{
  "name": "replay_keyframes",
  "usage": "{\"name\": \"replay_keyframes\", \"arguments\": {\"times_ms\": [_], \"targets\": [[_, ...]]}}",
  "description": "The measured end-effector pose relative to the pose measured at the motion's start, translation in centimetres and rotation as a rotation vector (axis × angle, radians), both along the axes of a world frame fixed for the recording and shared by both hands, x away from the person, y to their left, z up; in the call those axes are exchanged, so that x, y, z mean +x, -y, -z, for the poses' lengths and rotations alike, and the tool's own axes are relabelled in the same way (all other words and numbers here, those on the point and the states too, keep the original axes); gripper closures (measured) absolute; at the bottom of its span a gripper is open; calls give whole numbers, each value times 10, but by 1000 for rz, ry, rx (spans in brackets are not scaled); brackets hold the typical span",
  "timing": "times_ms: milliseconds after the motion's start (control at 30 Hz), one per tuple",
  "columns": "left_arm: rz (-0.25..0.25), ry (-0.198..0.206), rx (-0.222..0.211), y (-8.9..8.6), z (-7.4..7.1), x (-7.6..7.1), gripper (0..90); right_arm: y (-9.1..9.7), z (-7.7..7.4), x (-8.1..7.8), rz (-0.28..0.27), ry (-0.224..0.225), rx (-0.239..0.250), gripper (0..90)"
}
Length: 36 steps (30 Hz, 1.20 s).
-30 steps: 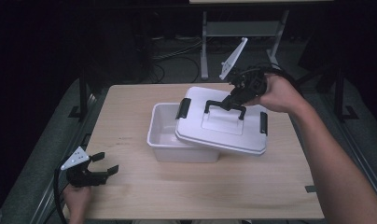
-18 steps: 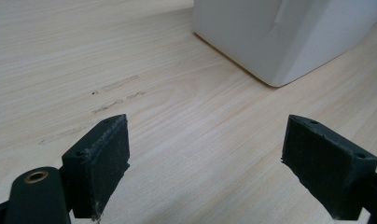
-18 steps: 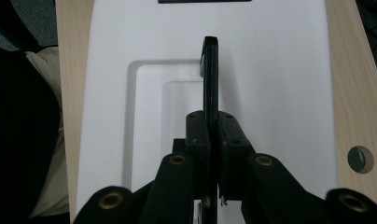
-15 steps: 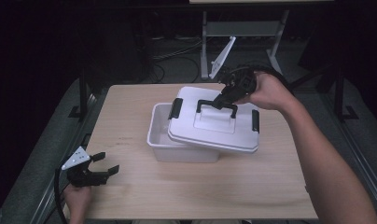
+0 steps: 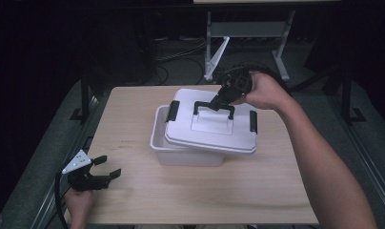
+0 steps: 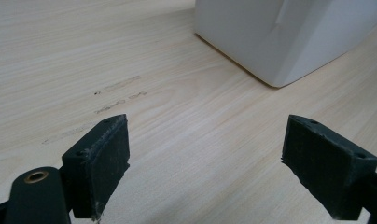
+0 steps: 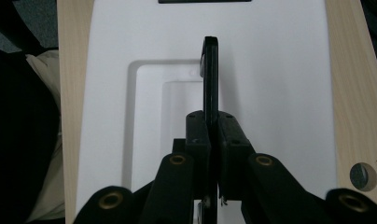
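— Since a second ago, what has shifted on your end?

— My right claw point(image 5: 220, 101) has carried the white lid point(image 5: 210, 125) leftward over the white bin point(image 5: 183, 151); it now covers most of the opening, though it sits skewed and overhangs the bin's right side. My left claw point(image 5: 104, 166) hasn't moved from the table's near left corner.

— How are the claws set?

— Right claw is clamped on the lid's black handle point(image 5: 214, 107). My right gripper view shows it best: both jaws pressed flat against the thin handle bar point(image 7: 209, 74), with the lid's recessed panel point(image 7: 149, 107) just beneath. From above my hand hides much of that grip. Left claw point(image 6: 205, 163) is spread wide and holds nothing, resting low over bare wood.

— Anything the left gripper view adds?

— Ahead of that claw and off to its right stands the bin's corner point(image 6: 275, 42), well apart from the jaws. Faint scuff marks point(image 6: 116, 95) lie on the table point(image 5: 133, 119) just ahead of it.

— Surroundings?

— Black latches point(image 5: 172, 110) sit at each end of the lid. Beyond my right claw, past the table, a metal stand point(image 5: 214, 57) and cables lie on the dark floor.
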<state>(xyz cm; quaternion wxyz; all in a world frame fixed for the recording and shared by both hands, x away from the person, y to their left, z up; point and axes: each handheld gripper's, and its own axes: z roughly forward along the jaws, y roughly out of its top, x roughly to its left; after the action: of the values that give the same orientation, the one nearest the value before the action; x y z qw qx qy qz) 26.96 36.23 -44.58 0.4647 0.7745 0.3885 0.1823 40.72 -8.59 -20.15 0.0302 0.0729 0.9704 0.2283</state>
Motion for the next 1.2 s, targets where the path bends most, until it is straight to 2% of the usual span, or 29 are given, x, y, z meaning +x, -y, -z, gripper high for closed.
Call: {"name": "replay_keyframes", "arguments": {"times_ms": [800, 1200], "targets": [[-7, 0, -11, -3, 0, 0, 143, -41, 7, 16, -58, -20, -37, 845], [-9, 1, -13, -4, 0, 0, 143, -55, 19, 26, -71, -44, -47, 845]]}}
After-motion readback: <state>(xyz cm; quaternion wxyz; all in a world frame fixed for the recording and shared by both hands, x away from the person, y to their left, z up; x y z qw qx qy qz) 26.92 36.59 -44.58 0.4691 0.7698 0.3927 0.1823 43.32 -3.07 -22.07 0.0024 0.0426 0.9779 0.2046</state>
